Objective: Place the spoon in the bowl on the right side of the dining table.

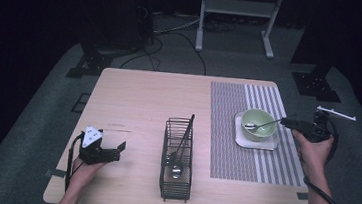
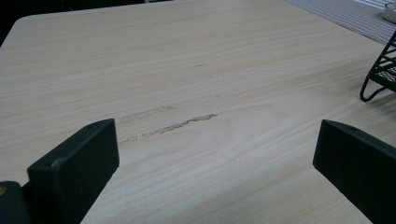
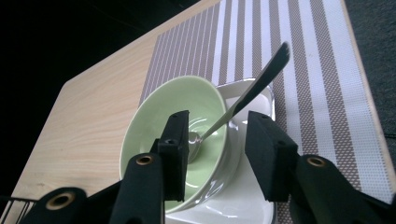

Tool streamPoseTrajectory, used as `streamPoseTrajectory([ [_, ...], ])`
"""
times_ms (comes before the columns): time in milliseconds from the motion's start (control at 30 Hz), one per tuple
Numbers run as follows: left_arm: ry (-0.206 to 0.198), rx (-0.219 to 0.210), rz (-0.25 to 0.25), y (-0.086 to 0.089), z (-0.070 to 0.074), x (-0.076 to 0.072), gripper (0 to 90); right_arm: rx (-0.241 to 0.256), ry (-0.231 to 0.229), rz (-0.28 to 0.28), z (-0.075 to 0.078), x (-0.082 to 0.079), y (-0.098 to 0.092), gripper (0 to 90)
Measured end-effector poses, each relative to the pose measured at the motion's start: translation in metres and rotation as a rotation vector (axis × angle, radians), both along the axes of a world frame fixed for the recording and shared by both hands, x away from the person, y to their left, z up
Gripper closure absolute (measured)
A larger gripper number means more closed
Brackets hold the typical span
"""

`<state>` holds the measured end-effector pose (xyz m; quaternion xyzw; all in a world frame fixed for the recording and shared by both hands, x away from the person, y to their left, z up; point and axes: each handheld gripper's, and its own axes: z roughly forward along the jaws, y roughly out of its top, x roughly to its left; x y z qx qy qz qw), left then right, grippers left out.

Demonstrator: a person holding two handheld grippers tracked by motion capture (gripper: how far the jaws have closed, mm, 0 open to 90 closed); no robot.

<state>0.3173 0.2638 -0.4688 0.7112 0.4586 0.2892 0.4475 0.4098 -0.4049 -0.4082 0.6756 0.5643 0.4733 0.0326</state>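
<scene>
Your right gripper point(image 1: 287, 122) hovers at the far right of the table, its jaws parted with nothing between them; the spoon point(image 1: 261, 125) lies just ahead of the jaw tips, bowl end down inside the green bowl point(image 1: 259, 123) and handle leaning over the rim toward that gripper; in the right gripper view the spoon point(image 3: 243, 100) stands clear of both jaws, though whether the handle tip brushes one cannot be settled from the high view. The green bowl point(image 3: 177, 135) sits on a white square plate point(image 3: 254, 93), which rests on the striped placemat point(image 3: 322, 70) under and beyond the right gripper. Your left gripper point(image 1: 114, 151) rests low over the bare wooden table point(image 2: 196, 70), well apart from the right one, jaws spread wide and empty; the black wire basket point(image 1: 177, 162) stands between the two grippers, nearer the left, with utensils inside; its foot point(image 2: 373, 91) shows just off the left gripper's right jaw.
</scene>
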Motion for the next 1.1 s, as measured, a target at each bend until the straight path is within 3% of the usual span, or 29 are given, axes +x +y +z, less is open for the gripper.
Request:
streamPoseTrajectory([
  [633, 0.0, 0.001, -0.003, -0.001, 0.0, 0.0, 0.0, 0.009, 0.007, 0.07, -0.009, -0.022, 0.008, 51.8],
  [1100, -0.001, 0.006, -0.002, -0.001, 0.0, -0.001, 0.0, -0.01, -0.009, 0.118, -0.011, -0.036, 0.018, 46.7],
])
